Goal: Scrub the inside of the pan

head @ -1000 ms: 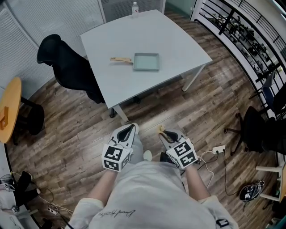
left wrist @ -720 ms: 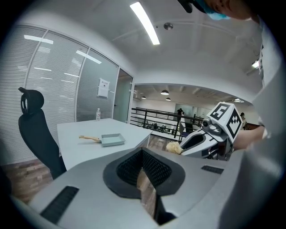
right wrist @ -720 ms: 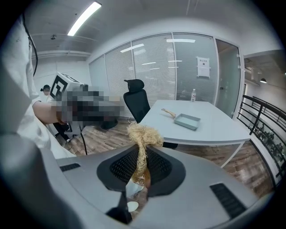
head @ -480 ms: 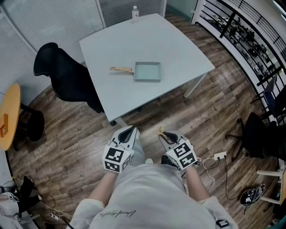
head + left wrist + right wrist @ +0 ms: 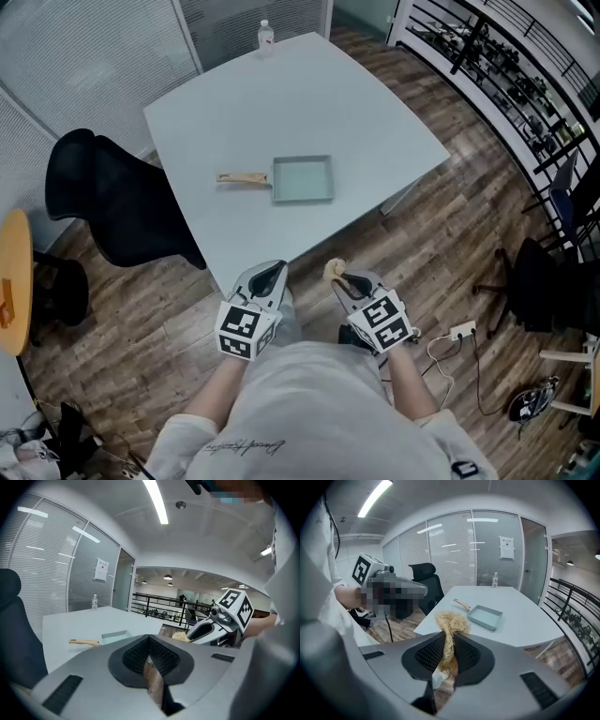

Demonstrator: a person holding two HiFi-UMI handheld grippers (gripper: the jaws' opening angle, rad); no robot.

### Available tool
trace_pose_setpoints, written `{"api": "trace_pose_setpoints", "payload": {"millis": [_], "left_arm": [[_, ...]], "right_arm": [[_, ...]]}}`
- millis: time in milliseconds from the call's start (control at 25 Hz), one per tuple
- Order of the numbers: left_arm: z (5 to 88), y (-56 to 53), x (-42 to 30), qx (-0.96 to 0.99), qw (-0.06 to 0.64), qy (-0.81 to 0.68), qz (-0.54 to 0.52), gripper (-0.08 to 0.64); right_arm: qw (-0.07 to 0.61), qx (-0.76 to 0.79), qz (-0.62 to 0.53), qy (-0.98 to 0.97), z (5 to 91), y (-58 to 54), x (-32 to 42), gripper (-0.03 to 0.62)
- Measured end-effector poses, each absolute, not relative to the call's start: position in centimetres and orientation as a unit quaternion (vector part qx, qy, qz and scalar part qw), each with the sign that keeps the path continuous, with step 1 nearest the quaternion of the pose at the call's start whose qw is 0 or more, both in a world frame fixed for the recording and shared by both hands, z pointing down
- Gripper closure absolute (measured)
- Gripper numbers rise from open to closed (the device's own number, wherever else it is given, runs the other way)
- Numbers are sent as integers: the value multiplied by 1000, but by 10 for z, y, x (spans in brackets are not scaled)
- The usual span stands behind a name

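The pale blue-green rectangular pan (image 5: 303, 179) with a short wooden handle (image 5: 242, 178) lies near the middle of the light grey table (image 5: 375, 103), a little toward its near edge, handle aimed at the left edge where the black office chair (image 5: 103, 202) stands. A clear water bottle (image 5: 265, 36) sits at the far corner.

Both tools hang over the wood floor just off the table's near corner, well apart from the pan. The left gripper (image 5: 267, 274) has its jaws pressed together on nothing. The right gripper (image 5: 345, 281) pinches a straw-coloured fibrous scrubber (image 5: 451, 623) by a thin neck, with the tuft sticking out past the tips.

Scrubbing has not yet begun, and the risks lie in contact. The pan rests loose on a smooth top, so a sideways stroke could push it along — unless the left gripper opens and steadies the handle. The narrow pinch is the other weak spot: heavy pressure could fold the tuft or drag it out of the jaws.
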State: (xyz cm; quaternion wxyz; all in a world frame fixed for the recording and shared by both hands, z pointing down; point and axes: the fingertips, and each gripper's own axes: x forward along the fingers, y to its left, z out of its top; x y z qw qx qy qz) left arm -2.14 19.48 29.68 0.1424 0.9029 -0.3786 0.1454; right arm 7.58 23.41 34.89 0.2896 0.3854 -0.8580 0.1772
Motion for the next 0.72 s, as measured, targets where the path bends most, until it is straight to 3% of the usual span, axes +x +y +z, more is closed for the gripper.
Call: {"api": "trace_pose_setpoints", "payload": {"millis": [720], "left_arm": [[302,87,-24,928,134,-310,156,549]], "right_arm": [[300,426,197,-831,352,132,69,525]]}}
